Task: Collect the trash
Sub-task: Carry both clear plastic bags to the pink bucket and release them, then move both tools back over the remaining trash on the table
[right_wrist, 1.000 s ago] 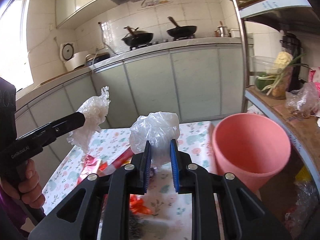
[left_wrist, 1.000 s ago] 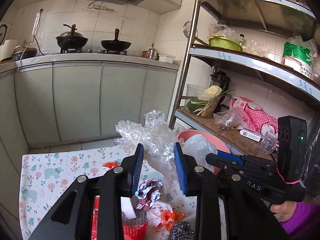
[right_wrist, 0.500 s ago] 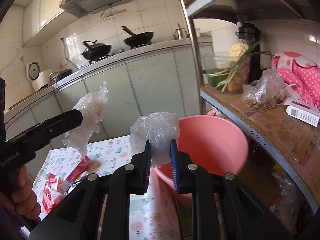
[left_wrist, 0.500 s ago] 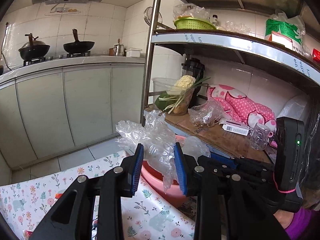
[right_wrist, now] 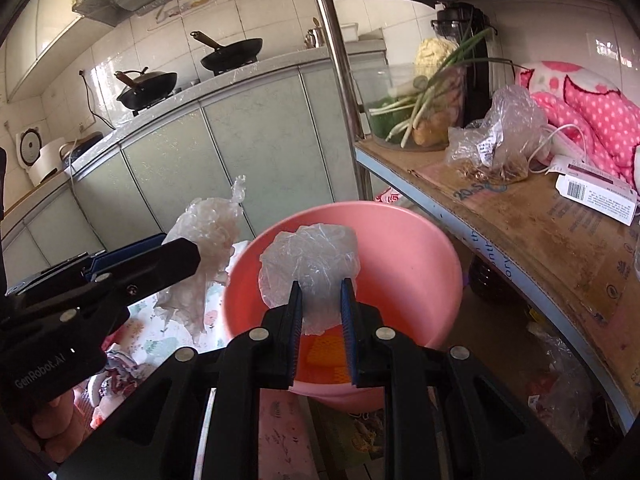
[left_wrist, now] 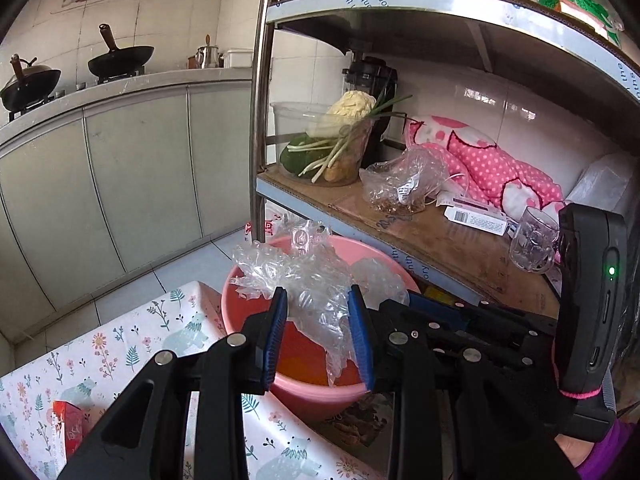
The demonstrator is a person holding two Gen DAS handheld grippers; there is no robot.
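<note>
A pink bucket (left_wrist: 244, 280) (right_wrist: 412, 240) stands on the floor beside the table's end. My left gripper (left_wrist: 318, 300) is shut on a crumpled sheet of clear bubble wrap (left_wrist: 304, 276) and holds it above the bucket's mouth. The right gripper (right_wrist: 320, 292) is shut on a balled clear plastic bag (right_wrist: 310, 256), also hanging over the bucket. In the right wrist view the left gripper (right_wrist: 188, 248) shows at the left with its bubble wrap (right_wrist: 208, 232) next to the bucket's rim. Something orange (right_wrist: 324, 350) lies at the bucket's bottom.
A floral tablecloth (left_wrist: 120, 344) covers the table, with a red wrapper (left_wrist: 66, 426) and other scraps (right_wrist: 116, 364) on it. To the right stands a metal rack (left_wrist: 260, 100) whose cardboard-lined shelf (left_wrist: 440, 236) carries vegetables, a bagged item, a box and a glass. Grey cabinets (left_wrist: 120, 168) line the back.
Both grippers swung right from over the table to above the pink bucket and sank a little, each keeping its plastic. The bucket now sits directly under both.
</note>
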